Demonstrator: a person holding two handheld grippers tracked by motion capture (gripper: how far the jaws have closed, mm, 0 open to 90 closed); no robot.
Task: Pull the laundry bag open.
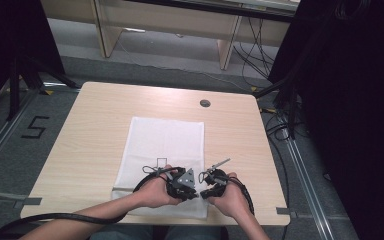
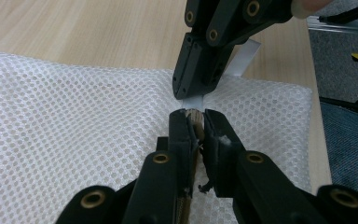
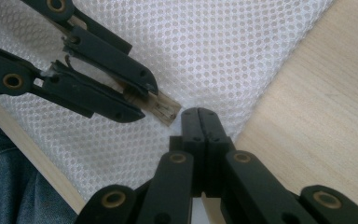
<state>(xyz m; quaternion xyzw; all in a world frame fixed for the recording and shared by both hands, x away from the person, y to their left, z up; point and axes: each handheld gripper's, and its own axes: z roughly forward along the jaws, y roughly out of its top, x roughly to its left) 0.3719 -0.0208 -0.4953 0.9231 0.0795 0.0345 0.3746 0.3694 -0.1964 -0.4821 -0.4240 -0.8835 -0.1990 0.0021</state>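
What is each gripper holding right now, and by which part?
The left gripper clamps a small wooden piece with its end sticking past the tips. The right gripper is shut on a white strap at the mesh bag's edge.

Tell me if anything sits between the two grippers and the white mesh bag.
Nothing visible does. The left gripper is shut on a small brush-like piece just above the white mesh bag, and the right gripper is shut on a white strip at the bag's edge.

Laboratory or test room: beyond the left gripper (image 1: 180,181), a light wooden square table (image 1: 100,130) stands on grey carpet with black curtains (image 1: 350,100), loose cables (image 1: 252,52) and a taped numeral 5 (image 1: 34,127).
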